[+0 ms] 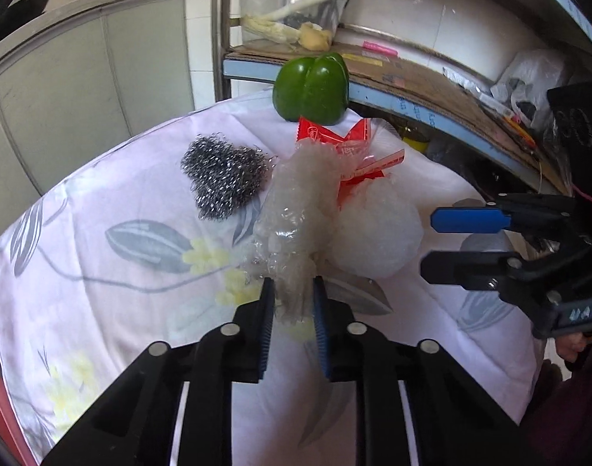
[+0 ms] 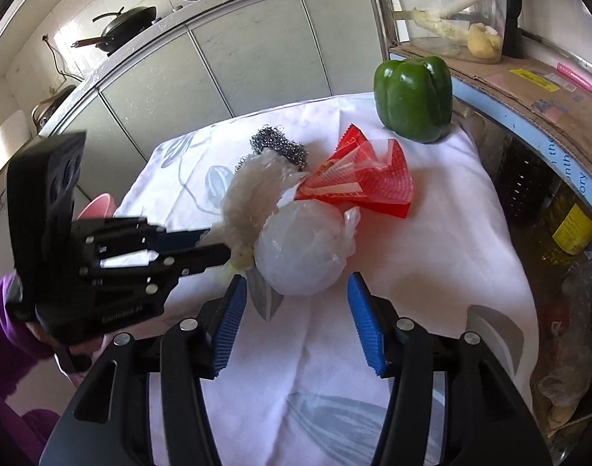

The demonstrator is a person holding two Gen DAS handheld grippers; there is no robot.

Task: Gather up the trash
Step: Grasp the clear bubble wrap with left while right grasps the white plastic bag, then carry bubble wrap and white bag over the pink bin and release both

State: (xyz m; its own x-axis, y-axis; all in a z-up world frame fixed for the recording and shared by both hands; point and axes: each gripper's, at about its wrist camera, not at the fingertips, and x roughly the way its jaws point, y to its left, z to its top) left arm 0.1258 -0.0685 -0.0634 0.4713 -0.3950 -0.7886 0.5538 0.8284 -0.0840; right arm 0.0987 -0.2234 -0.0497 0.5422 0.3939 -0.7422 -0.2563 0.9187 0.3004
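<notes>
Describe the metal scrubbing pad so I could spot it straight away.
Start at the flowered cloth covering the table, with the green pepper at its far edge. Nearer than the pepper, beside the crumpled clear plastic and red wrapper, lies the scrubbing pad. It is the only dark, glinting tangle of wire there; its neighbours are smooth or see-through.

I see a green pepper point(image 2: 414, 97), a red wrapper point(image 2: 367, 182) and a silver scourer point(image 1: 224, 178) on a white cloth point(image 2: 431, 240) printed with grey leaves and pale yellow flowers. My fingers point(image 2: 228, 326) carry blue ribbed pads on black.
</notes>
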